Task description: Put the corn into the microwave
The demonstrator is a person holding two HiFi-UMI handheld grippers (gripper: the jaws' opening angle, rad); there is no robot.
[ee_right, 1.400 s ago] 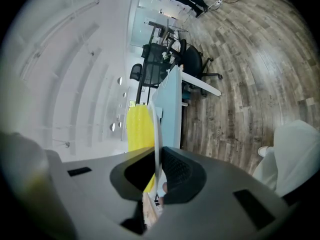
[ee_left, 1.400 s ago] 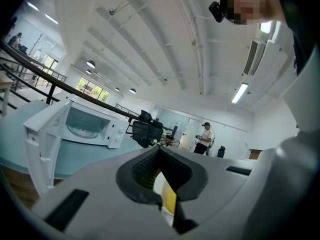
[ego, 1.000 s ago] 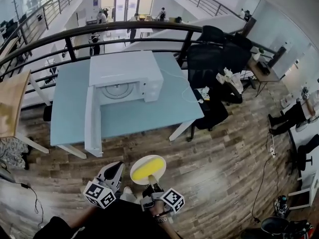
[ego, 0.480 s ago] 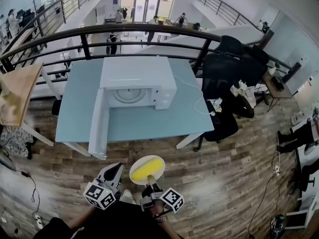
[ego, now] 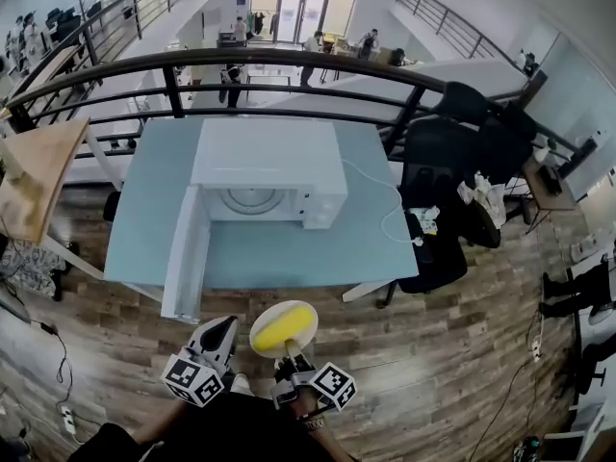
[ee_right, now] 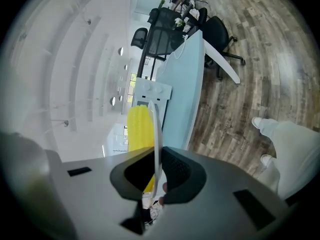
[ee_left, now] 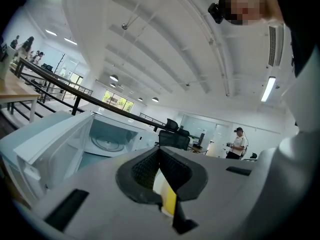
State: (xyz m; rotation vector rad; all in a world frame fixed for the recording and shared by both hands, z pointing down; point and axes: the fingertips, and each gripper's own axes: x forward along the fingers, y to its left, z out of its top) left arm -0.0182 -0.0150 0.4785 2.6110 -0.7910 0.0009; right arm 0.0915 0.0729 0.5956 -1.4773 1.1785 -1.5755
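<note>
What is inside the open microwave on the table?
Inside the microwave only its round turntable shows, with nothing on it. Part of the cavity is covered by the microwave's own top and its open door.

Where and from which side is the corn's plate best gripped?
By the plate at its thin rim, from the near side, jaws above and below: the corn fills the middle, leaving only the flat edge free. The right gripper holds it that way.

Open-plan office, upper gallery level. Behind the pale blue table (ego: 279,253), a black railing (ego: 289,61) overlooks a lower floor with desks and people (ego: 231,77). Right of the table stand black swivel chairs (ego: 462,128) and a cluttered desk (ego: 539,176); wood-plank floor (ego: 433,354) all around it.
</note>
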